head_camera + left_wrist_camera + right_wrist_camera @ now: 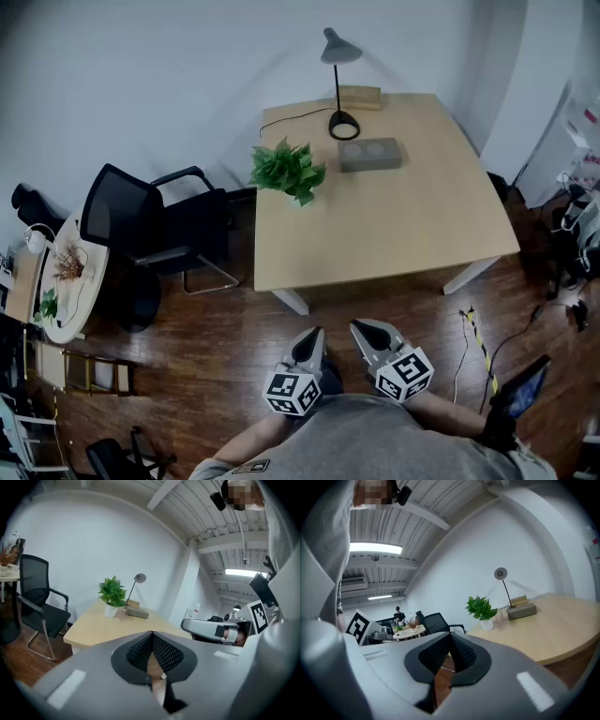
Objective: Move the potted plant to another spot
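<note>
The potted plant (288,171), green leaves in a small white pot, stands near the far left edge of the light wooden table (394,234). It also shows in the left gripper view as the plant (112,595) and in the right gripper view as the plant (482,610). Both grippers hover close to my body over the floor, well short of the table. My left gripper (310,343) is shut and holds nothing. My right gripper (365,332) is shut and empty too.
A black desk lamp (339,84), a grey box (369,154) and a wooden block (360,97) stand at the table's far side. A black office chair (150,234) is left of the table. A round side table (70,277) stands further left. Cables (478,342) lie on the floor to the right.
</note>
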`<state>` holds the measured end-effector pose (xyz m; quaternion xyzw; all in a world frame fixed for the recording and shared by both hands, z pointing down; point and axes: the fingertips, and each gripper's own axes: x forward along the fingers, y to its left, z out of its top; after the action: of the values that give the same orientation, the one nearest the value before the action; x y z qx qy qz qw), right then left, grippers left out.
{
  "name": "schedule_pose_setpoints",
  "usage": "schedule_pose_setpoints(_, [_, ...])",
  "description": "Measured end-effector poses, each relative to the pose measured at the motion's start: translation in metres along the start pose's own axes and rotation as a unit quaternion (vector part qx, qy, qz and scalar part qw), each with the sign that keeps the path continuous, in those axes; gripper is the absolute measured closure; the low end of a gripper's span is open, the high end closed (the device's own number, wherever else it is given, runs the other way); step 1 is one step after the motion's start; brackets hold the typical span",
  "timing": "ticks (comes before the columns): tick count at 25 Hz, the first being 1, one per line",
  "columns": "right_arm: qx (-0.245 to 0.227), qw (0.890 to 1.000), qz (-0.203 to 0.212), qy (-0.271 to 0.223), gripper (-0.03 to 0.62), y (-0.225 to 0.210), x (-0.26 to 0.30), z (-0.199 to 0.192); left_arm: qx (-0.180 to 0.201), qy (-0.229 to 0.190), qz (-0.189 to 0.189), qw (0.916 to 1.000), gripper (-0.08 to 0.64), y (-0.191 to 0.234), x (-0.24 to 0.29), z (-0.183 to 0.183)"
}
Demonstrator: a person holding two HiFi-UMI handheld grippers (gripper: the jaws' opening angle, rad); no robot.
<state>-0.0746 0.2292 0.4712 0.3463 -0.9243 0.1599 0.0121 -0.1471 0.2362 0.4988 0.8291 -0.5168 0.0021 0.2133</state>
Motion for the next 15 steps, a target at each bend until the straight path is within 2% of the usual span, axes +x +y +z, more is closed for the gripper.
schedule_pose_setpoints(8, [-0.008,0.999,-0.032,0.003,0.588,-0.02,0.097,0.032,0.0,0.002,-0.021,0.9998,0.555,0.087,0.048,0.063])
schedule_pose_setpoints(15, [-0.013,0.998,-0.059,0.005,0.588,-0.034,0.153,0.044,-0.007,-0.001,-0.034,0.9994,0.555,0.139,0.073,0.089])
